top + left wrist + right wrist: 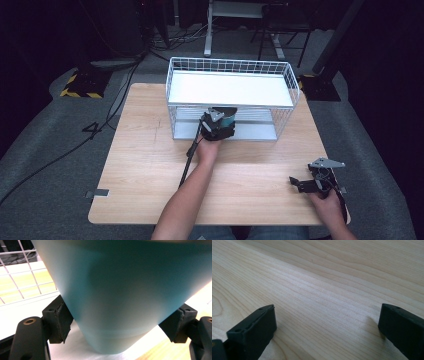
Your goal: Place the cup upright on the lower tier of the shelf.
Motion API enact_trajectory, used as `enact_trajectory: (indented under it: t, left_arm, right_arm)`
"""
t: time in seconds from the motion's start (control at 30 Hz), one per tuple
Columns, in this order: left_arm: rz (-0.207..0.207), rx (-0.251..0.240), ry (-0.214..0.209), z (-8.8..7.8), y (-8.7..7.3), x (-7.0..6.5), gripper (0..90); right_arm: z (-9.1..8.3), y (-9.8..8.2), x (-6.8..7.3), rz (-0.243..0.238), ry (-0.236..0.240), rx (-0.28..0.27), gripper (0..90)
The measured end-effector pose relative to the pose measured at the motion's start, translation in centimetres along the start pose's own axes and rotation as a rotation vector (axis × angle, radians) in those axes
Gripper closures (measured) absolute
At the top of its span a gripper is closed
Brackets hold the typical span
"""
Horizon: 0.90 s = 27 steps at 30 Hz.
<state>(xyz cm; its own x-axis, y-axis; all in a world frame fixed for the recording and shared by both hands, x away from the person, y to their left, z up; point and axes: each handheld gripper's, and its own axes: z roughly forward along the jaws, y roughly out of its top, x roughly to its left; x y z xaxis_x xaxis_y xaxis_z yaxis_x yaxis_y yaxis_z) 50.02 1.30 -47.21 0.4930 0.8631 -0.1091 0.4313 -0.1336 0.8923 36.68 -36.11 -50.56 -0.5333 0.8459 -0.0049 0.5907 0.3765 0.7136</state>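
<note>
Two grippers are in our hands, and only one is working: our left gripper [218, 126] reaches to about twelve o'clock on the wooden table [145, 170], at the front opening of the white wire shelf rack [230, 90], with its jaws clamped on a teal cup [120, 295]. In the left gripper view the cup's tapered wall sits squeezed between the two black pads [60, 322], its base resting on or just above the rack's pale lower shelf [72, 350]; we cannot tell whether it actually touches. In the high view the cup [229, 119] shows just under the rack's white upper shelf. Our right gripper [306, 184] rests near four o'clock on the table, well apart from the rack, its jaws spread wide over bare wood and holding nothing. We judge the step in hand to be setting the cup onto the lower shelf. The next move, as we see it, calls for seating the cup flat and upright, then easing the jaws apart and drawing the left gripper straight back toward six o'clock without clipping the wire frame or tipping the cup.
</note>
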Motion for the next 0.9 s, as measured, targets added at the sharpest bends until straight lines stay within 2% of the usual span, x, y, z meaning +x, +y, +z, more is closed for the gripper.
enact_trajectory:
  t: [0.07,0.3,0.4,0.6,0.9]
  left_arm:
    - [0.002,0.002,0.020,0.3,-0.1,-0.1,22.1]
    - [0.008,0.031,0.052,1.4,-0.2,-0.6,22.1]
    - [-0.008,0.038,0.054,1.7,-0.3,-0.6,22.0]
    - [0.023,0.050,0.068,2.1,-0.5,-0.7,22.0]
    - [0.025,0.052,0.052,2.2,-0.4,-0.8,21.6]
  right_arm:
    - [0.0,0.0,0.0,0.000,0.000,0.000,2.1]
    - [0.0,0.0,0.0,0.000,0.000,0.000,2.1]
    - [0.0,0.0,0.0,0.000,0.000,0.000,2.1]
    - [0.0,0.0,0.0,0.000,0.000,0.000,2.1]
    - [0.0,0.0,0.0,0.000,0.000,0.000,2.1]
